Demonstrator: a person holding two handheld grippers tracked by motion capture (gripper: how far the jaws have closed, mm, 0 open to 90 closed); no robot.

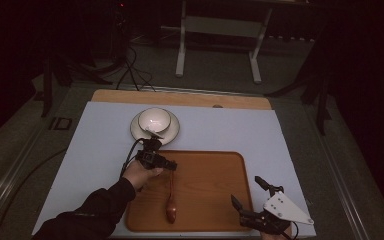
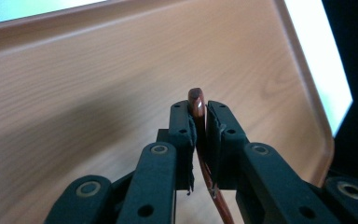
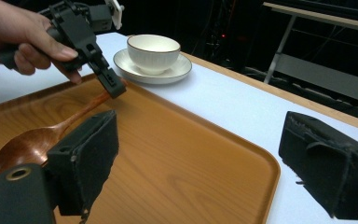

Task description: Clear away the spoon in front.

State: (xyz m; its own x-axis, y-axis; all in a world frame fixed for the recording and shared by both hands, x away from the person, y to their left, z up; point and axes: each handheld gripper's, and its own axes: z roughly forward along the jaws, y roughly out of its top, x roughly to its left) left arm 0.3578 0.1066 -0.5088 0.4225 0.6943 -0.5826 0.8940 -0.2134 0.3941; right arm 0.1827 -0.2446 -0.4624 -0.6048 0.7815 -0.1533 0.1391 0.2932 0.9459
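Observation:
A dark wooden spoon (image 1: 170, 202) lies on the wooden tray (image 1: 210, 180), its bowl toward the near edge. My left gripper (image 1: 171, 165) is shut on the tip of the spoon's handle (image 2: 197, 100); the handle end pokes up between the pads. From the right gripper view the spoon (image 3: 32, 142) slopes up from its bowl to the left gripper (image 3: 115, 88). My right gripper (image 1: 250, 192) stands open over the tray's near right corner, its fingers (image 3: 86, 158) wide apart with nothing between them. A white cup (image 1: 154, 120) sits on a white saucer (image 1: 172, 131) beyond the tray.
The tray rests on a pale blue mat (image 1: 280, 145) covering a wooden table (image 1: 180, 97). The cup and saucer (image 3: 153, 60) stand just past the tray's far left corner. A white metal frame (image 1: 217, 40) stands on the floor behind the table.

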